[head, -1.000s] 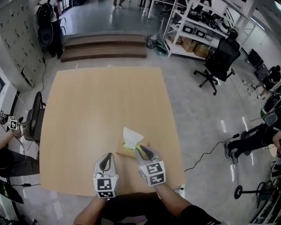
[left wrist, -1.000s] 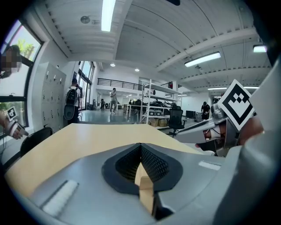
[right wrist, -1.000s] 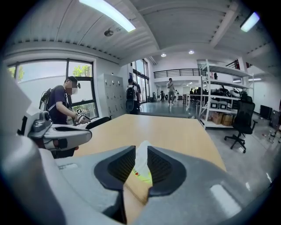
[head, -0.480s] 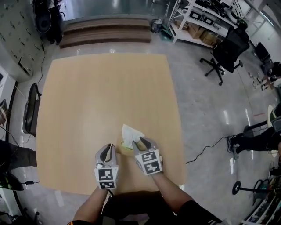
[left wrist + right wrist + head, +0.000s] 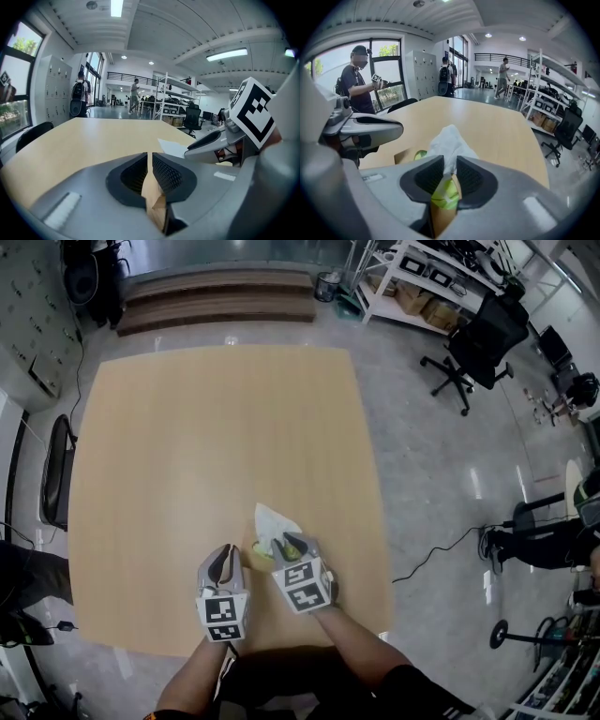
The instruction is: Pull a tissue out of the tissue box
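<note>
A brown tissue box (image 5: 260, 550) with a green opening (image 5: 420, 153) sits on the wooden table (image 5: 216, 427) near its front edge. A white tissue (image 5: 273, 521) stands up out of it. My right gripper (image 5: 284, 545) reaches down over the box. Its jaws have just been closing, and the tissue (image 5: 450, 139) stands in the narrow gap between them (image 5: 450, 167); I see no firm pinch. My left gripper (image 5: 223, 563) rests just left of the box, jaws together (image 5: 150, 165), nothing held. The left gripper view shows the tissue (image 5: 172, 147) beside the right gripper's finger (image 5: 208, 140).
The box is close to the table's front edge (image 5: 234, 651). A dark chair (image 5: 54, 486) stands at the table's left side, an office chair (image 5: 475, 348) and shelves (image 5: 422, 273) at the back right. People (image 5: 358, 82) stand by the windows.
Both grippers have come down and in toward the box. The right gripper now has the tissue between its jaws. The left gripper has settled beside the box.
</note>
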A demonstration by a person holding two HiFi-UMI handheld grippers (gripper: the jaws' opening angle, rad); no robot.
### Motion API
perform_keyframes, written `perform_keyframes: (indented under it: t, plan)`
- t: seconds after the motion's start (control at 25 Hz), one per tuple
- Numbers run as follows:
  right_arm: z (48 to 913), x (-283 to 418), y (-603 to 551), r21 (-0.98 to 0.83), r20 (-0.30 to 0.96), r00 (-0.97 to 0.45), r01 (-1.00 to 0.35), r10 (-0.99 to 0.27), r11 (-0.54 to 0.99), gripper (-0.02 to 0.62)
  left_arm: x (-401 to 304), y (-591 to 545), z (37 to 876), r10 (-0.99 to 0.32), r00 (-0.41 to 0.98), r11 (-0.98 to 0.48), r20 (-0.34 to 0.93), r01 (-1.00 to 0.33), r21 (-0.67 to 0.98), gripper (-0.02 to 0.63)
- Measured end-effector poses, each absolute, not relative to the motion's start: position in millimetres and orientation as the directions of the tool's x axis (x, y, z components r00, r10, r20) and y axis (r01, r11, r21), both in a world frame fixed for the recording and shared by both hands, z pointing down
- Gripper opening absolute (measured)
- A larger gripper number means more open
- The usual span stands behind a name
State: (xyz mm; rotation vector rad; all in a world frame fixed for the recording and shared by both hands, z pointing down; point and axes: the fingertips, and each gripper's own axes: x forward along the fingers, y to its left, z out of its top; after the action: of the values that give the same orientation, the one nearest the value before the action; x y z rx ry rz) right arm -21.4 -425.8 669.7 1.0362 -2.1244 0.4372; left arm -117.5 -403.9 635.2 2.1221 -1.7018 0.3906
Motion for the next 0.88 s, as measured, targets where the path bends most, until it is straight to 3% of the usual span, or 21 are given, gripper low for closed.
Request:
perform_keyframes:
  t: [0.08,0.16,0.4,0.88]
  plan:
    - [669.3,-20.7,-426.5,0.020,0.733,-0.410,-0.784,-0.542,0.620,0.033,-116.5,-403.2,638.4,-0.865,0.227,-0.191,0.447,-0.974,0.124,0.052]
    - [668.7,-20.9,-425.1,0.019,0.733,-0.410,-0.785,-0.542,0.619,0.011,-115.6,-402.2,638.4,-0.866,0.230,-0.196,0.444,-0.973,0.122,0.051]
    - [651.2,-15.5,-423.2,0.011,0.699,-0.415,-0.808,-0.582,0.589,0.002,-114.6,-395.7,632.4,-0.872,0.242,-0.216,0.426,-0.970,0.107,0.018]
    - [597.2,1.1,-419.4,0.016,0.577,-0.393,-0.871,-0.715,0.492,0.002,-117.4,-379.8,609.2,-0.885,0.281,-0.261,0.372,-0.960,0.103,0.018]
